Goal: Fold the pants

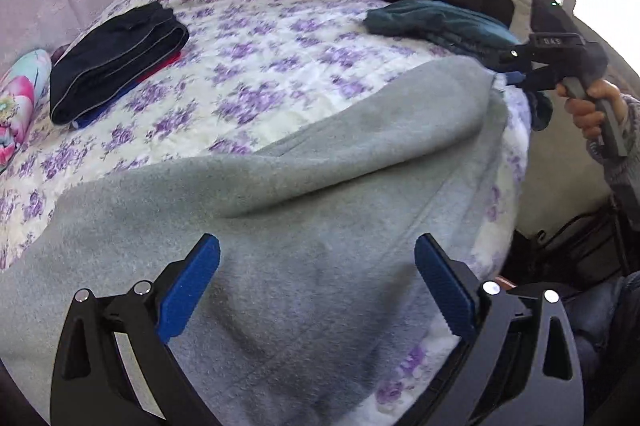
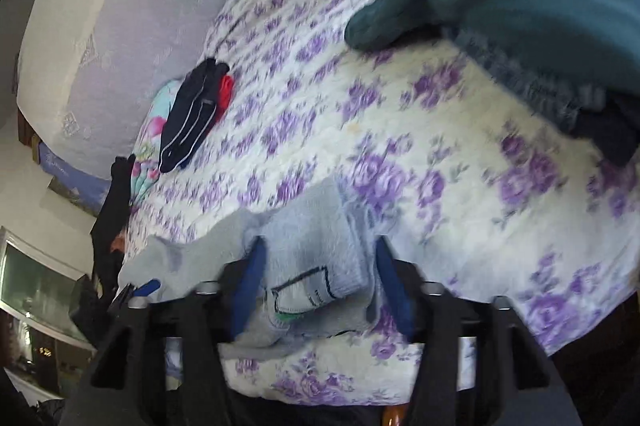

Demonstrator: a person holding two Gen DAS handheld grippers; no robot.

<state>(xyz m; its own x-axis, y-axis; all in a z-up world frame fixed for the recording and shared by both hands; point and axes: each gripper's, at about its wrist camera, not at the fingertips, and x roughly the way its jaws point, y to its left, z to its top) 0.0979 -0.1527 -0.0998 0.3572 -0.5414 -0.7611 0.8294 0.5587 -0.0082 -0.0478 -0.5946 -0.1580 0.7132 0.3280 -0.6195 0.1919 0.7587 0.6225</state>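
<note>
Pants: grey fleece pants (image 1: 304, 194) lie across the near edge of the bed, filling the lower half of the left wrist view, with one raised fold running toward 2 o'clock.
Left gripper: the left gripper (image 1: 317, 284) hangs just over the grey cloth at 6 o'clock, its blue pads (image 1: 192, 290) spread wide with nothing between them.
Right gripper: in the left view the right gripper (image 1: 516, 76) sits at 2 o'clock, at the far end of the pants; the person's hand (image 1: 592, 106) grips its handle.
Right grip: in its own view the right gripper (image 2: 320, 286) has a bunched end of the pants (image 2: 316, 266), sewn label showing, between its part-closed blue pads; whether they pinch it I cannot tell.
Bedspread: white quilt with purple flowers (image 1: 280, 66).
Folded stack: dark navy clothes (image 1: 116, 58) at 10 o'clock, red beneath.
Loose pile: teal garment (image 1: 436, 22) at 1 o'clock.
Pillow: bright floral pillow (image 1: 20, 98) at 9 o'clock.
</note>
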